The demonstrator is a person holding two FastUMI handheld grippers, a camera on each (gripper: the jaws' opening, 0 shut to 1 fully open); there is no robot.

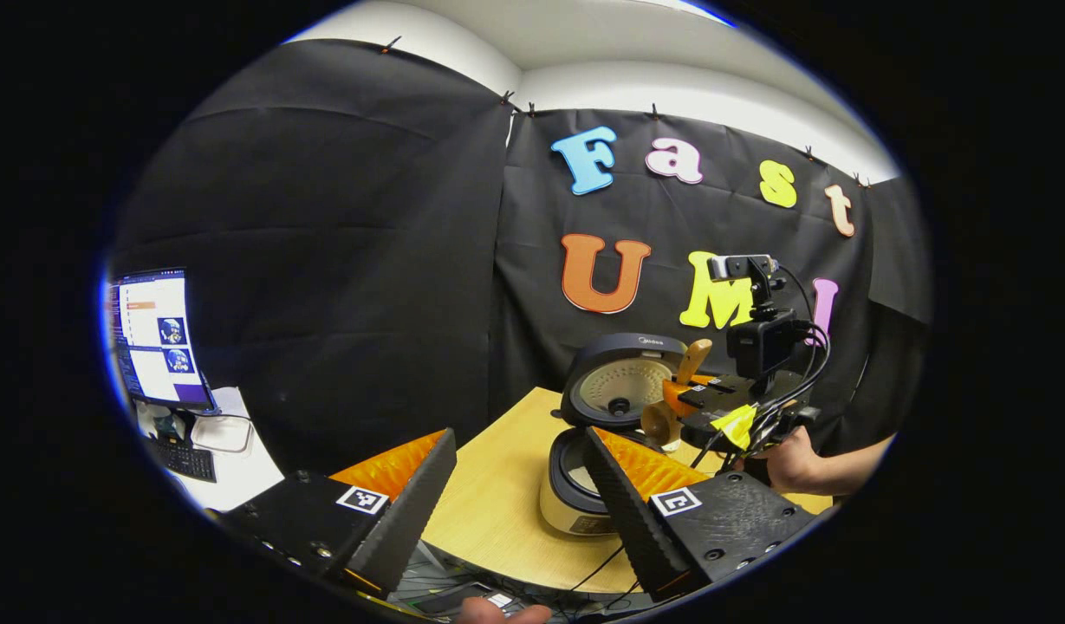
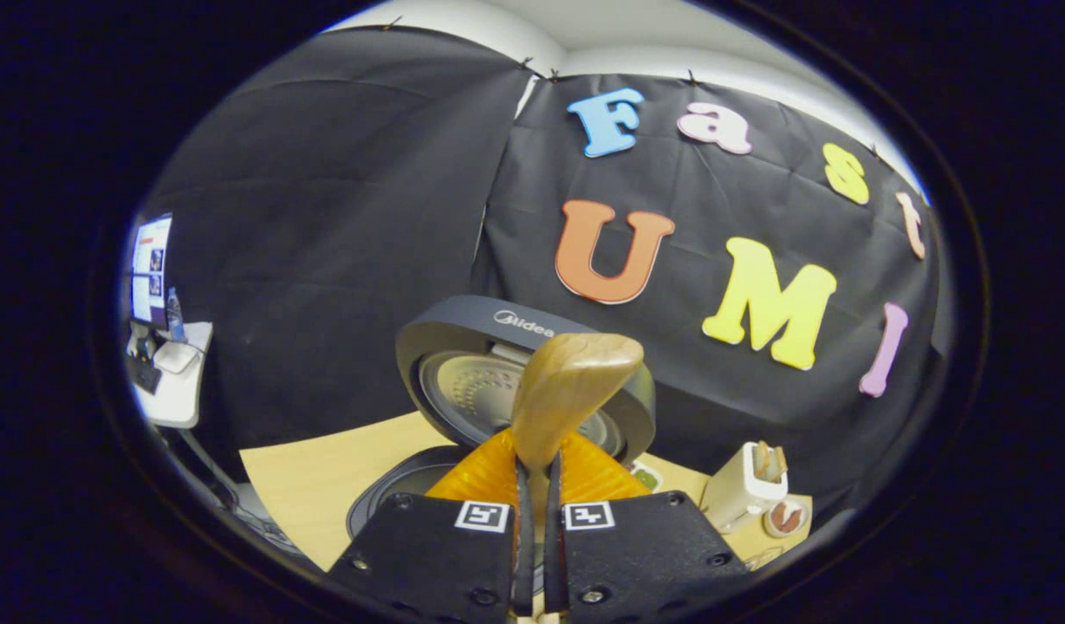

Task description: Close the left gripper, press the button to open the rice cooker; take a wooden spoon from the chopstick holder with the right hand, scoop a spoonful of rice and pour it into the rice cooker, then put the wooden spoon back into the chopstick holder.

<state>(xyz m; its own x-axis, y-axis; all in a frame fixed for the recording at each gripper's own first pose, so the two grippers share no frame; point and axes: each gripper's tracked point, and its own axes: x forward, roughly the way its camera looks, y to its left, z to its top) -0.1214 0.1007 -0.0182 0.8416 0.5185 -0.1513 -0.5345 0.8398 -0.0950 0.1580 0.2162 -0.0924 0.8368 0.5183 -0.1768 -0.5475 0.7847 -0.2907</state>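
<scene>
**Spoon held over the open cooker**

The right hand-held gripper [image 2: 537,485] is grasping the spoon [image 2: 567,390]: both fingers are pressing on its handle, and the wooden bowl is standing up in front of the cooker [image 2: 463,334] lid. In the left gripper view the same right hand-held gripper [image 1: 671,407] is showing just above and to the right of the cooker [image 1: 584,485], with the spoon [image 1: 692,360] sticking up beside the lid, and a hand [image 1: 792,459] is holding it from the right.

The cooker is standing open on the surface [image 1: 497,485]. Its lid is raised upright behind the pot, with the round inner plate facing forward. Whether rice is lying in the spoon or in the pot, I cannot tell.

The left hand-held gripper [image 1: 519,472] is released, its two fingers standing wide apart and holding nothing. It is hanging near the front of the cooker, with the pot seen between its fingers.

The holder [image 2: 744,485] is standing on the surface to the right of the cooker, apart from it, with some utensils inside. A small round dish [image 2: 785,517] is sitting just beside the holder.

A monitor [image 1: 155,338] is glowing far to the left of the cooker, on another desk.
</scene>
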